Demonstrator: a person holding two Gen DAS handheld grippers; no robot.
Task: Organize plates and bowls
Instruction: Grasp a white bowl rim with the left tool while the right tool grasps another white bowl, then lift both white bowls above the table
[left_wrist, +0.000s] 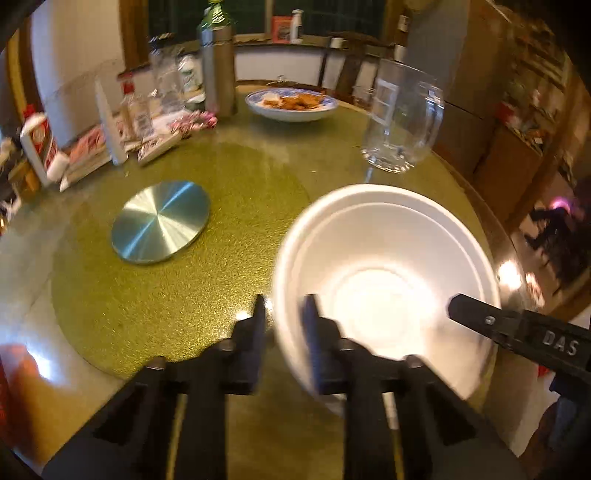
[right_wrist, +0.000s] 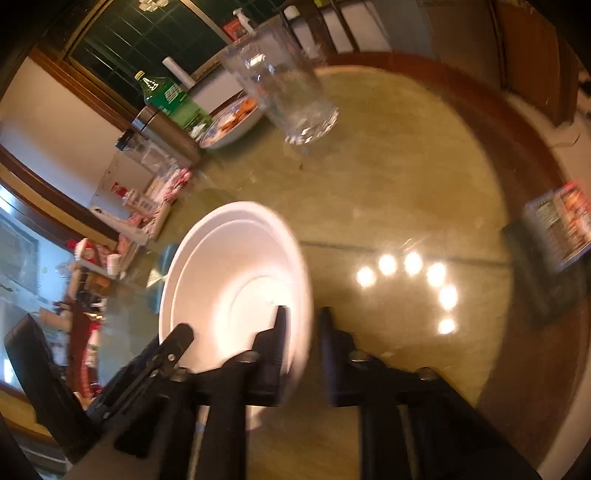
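A white bowl (left_wrist: 384, 266) sits on the round green-gold table (left_wrist: 207, 288), near its front right. A second rim line shows inside the bowl; I cannot tell whether two bowls are nested. My left gripper (left_wrist: 284, 314) is shut on the bowl's left rim, one finger outside and one inside. In the right wrist view the same bowl (right_wrist: 229, 273) lies left of centre, and my right gripper (right_wrist: 303, 321) is shut on its right rim. Each view shows the other gripper's black finger at the opposite rim: the right gripper's finger (left_wrist: 476, 317) and the left gripper's finger (right_wrist: 177, 339).
A clear glass mug (left_wrist: 402, 118) stands just behind the bowl. Farther back is a blue-patterned plate of food (left_wrist: 291, 103). A round metal disc (left_wrist: 160, 221) lies left of the bowl. A steel flask (left_wrist: 218, 66), bottles and packets crowd the back left. A printed packet (right_wrist: 561, 229) lies at the right edge.
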